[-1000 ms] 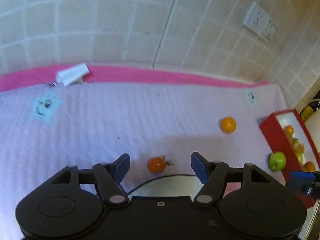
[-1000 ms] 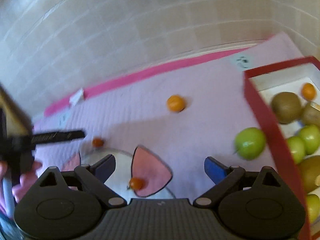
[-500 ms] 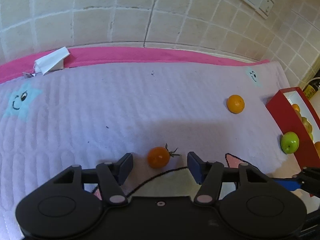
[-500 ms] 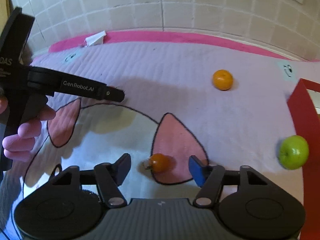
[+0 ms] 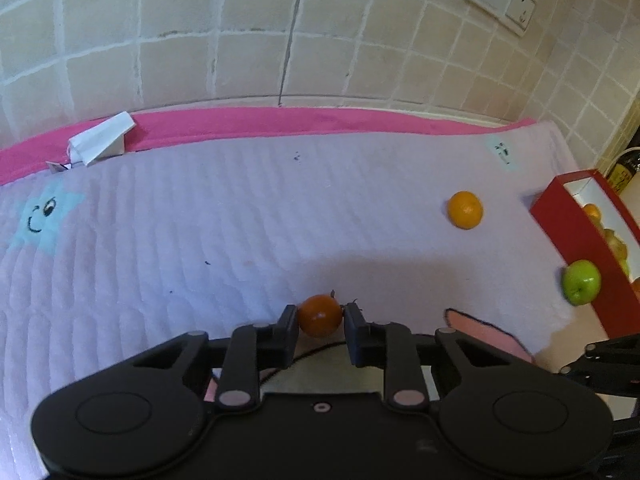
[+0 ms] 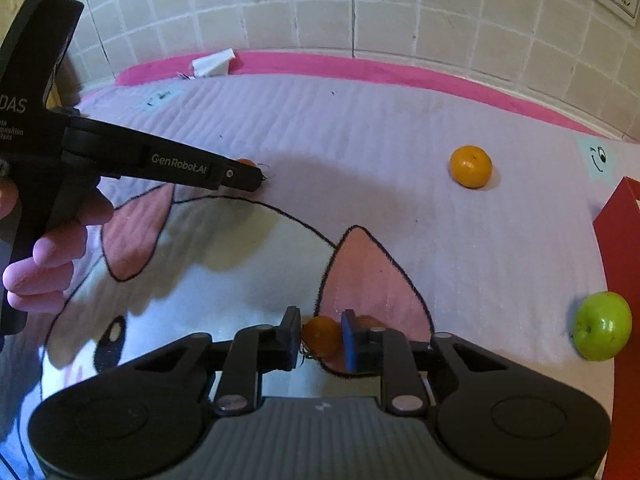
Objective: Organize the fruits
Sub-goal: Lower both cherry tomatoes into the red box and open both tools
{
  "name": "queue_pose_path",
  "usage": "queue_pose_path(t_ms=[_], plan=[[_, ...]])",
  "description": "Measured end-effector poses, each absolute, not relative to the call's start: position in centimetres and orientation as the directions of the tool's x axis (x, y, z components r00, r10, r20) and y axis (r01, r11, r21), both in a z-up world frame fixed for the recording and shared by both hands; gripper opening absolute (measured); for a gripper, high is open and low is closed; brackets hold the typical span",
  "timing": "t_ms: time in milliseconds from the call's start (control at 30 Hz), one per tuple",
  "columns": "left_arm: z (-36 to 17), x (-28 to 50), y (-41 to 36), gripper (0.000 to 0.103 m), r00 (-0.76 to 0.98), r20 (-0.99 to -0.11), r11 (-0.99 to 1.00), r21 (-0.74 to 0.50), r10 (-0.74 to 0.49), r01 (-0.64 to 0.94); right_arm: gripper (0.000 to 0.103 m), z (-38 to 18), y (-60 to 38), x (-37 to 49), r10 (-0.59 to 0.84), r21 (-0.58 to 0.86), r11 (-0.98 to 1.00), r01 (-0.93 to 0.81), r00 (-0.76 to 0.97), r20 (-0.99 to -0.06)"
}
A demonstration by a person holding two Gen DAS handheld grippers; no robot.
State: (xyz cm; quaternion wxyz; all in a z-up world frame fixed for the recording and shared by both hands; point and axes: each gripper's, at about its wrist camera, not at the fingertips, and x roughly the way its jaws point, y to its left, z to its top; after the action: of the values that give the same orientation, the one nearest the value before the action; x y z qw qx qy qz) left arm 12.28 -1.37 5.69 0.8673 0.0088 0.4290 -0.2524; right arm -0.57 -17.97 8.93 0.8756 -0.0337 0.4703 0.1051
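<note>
Now, both grippers clamped at once. Left gripper (image 5: 320, 322), low centre of its own view, pinching a small orange cherry tomato with a green stem (image 5: 320, 316) between both pads, down on the quilted lilac mat (image 5: 240, 220). Right gripper (image 6: 321, 338), bottom centre of its view, squeezing a second small orange tomato (image 6: 322, 336) at the base of the pink cat-ear print (image 6: 372, 280). Wide bare mat above and left of both, out to the pink border strip (image 5: 280, 124) under the beige tiled wall (image 5: 240, 40). Right side tighter: round orange mandarin (image 5: 464, 209) at mid right, green apple (image 5: 581, 282) touching the red box wall (image 5: 576, 240) at the frame edge. Only from the left wrist: box interior with more fruit, blue smiling star patch (image 5: 44, 216) at far left. Only from the right wrist: left gripper side-on at upper left (image 6: 256, 174), person's fingers (image 6: 40, 276) around its handle, white cat-face print low left.
</note>
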Motion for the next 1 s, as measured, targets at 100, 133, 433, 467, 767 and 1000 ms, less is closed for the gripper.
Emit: queue_pose_path(t_ms=[100, 133, 433, 467, 767, 1000], plan=[[6.8, 11.2, -1.8, 0.028, 0.528, -0.736, 0.872, -0.174, -0.424, 0.457, 0.024, 9.8, -18.3, -1.2, 0.169, 0.049, 0.974, -0.223, 0.557, -0.813], [7.1, 10.9, -2.0, 0.028, 0.535, -0.731, 0.871, -0.168, -0.424, 0.461, 0.024, 10.1, -18.4, -1.4, 0.169, 0.049, 0.974, -0.22, 0.566, -0.807], [11.1, 7.8, -5.1, 0.028, 0.585, -0.668, 0.842, -0.12, -0.46, 0.526, 0.024, 13.6, -22.3, -4.2, 0.149, 0.059, 0.986, -0.158, 0.654, -0.742], [11.6, 7.5, -5.7, 0.028, 0.588, -0.659, 0.835, -0.115, -0.469, 0.538, 0.024, 14.0, -23.0, -4.6, 0.142, 0.062, 0.988, -0.144, 0.664, -0.734], [15.4, 5.8, -13.2, 0.028, 0.561, -0.589, 0.736, -0.087, -0.581, 0.672, 0.024, 17.8, -30.5, -7.9, -0.001, 0.037, 0.999, 0.035, 0.746, -0.666], [16.7, 5.8, -21.5, 0.028, 0.479, -0.563, 0.63, -0.096, -0.673, 0.771, 0.023, 18.9, -38.4, -10.4, -0.144, 0.025, 0.978, 0.209, 0.752, -0.644]])
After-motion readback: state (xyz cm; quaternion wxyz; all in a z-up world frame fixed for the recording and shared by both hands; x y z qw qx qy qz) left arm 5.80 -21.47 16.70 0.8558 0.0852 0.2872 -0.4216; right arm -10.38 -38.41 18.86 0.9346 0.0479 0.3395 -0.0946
